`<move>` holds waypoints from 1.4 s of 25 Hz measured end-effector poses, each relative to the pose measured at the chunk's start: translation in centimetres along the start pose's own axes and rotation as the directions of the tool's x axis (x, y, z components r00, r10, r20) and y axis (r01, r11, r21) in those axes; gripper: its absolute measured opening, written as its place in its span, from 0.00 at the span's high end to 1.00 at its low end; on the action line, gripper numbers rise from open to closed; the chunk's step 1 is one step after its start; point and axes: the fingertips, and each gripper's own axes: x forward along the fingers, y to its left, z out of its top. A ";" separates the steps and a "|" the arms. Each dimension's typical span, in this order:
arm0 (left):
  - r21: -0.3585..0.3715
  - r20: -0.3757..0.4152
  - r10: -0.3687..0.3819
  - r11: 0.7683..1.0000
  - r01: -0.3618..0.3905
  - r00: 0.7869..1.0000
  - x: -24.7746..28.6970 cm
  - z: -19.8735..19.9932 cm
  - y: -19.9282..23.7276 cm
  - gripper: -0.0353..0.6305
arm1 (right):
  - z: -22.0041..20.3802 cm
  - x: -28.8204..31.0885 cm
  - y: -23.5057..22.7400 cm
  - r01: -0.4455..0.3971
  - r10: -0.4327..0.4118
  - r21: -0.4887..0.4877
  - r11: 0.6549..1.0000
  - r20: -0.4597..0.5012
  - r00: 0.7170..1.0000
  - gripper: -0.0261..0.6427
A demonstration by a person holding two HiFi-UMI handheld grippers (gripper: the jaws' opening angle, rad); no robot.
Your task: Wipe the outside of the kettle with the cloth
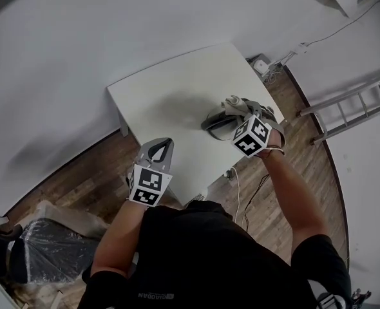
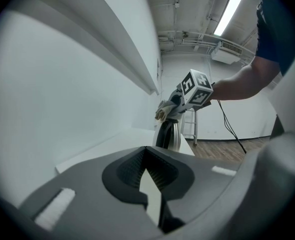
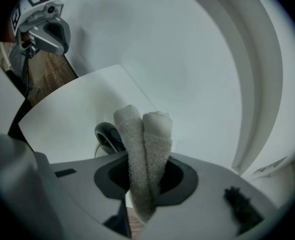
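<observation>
The kettle (image 1: 214,122), dark with a shiny body, stands near the right edge of the white table (image 1: 171,98). My right gripper (image 1: 237,110) hovers just over it, shut on a folded pale cloth (image 1: 234,102). In the right gripper view the cloth (image 3: 143,144) sticks up between the jaws in two rolls, and a dark part of the kettle (image 3: 106,134) shows behind it. My left gripper (image 1: 158,149) is over the table's near edge, left of the kettle, shut and holding nothing. From the left gripper view the kettle (image 2: 168,134) stands ahead with the cloth (image 2: 162,110) at its top.
A white wall runs behind the table. A ladder (image 1: 352,105) leans at the right over the wooden floor (image 1: 299,140). Cables and a socket (image 1: 261,65) lie by the table's far right corner. A plastic-wrapped bundle (image 1: 51,237) sits at the lower left.
</observation>
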 end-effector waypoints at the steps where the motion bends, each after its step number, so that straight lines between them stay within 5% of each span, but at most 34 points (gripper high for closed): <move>1: 0.002 -0.002 -0.005 1.000 0.005 1.000 0.1 0.0 -0.1 0.94 | 0.3 -0.1 0.3 0.026 -0.025 -0.033 0.999 0.008 1.000 0.82; 5: -0.005 -0.009 0.000 1.000 0.000 1.000 0.0 -0.4 0.1 0.94 | 2.1 -0.1 1.9 0.094 -0.088 -0.137 0.986 0.052 0.995 0.82; 23: -0.018 -0.033 0.045 0.999 -0.046 0.998 -1.1 -1.5 1.6 0.94 | 9.5 0.2 9.5 0.222 -0.113 -0.372 0.901 0.294 0.949 0.82; 35: -0.042 -0.064 0.163 0.985 -0.166 0.984 -2.3 -2.2 2.7 0.94 | 11.2 3.4 17.0 0.123 0.038 -0.373 0.919 0.397 0.917 0.82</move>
